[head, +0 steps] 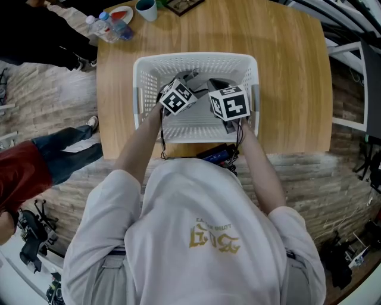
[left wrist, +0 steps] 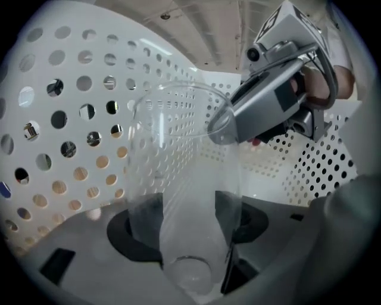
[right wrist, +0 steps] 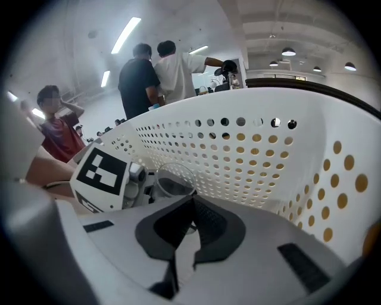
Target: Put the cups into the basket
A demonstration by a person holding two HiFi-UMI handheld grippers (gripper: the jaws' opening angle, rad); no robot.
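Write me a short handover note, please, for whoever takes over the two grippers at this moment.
Left gripper: shut on a clear cup, mouth pointing away from the gripper, held inside the white basket.
Right gripper: shut and empty, also inside the basket, beside the left one.
Done: the clear cup is down between the basket walls but not yet released.
Left: open the left gripper to set the cup down, then lift both grippers out. A teal cup stands at the far edge of the table, outside the basket; it is probably next.
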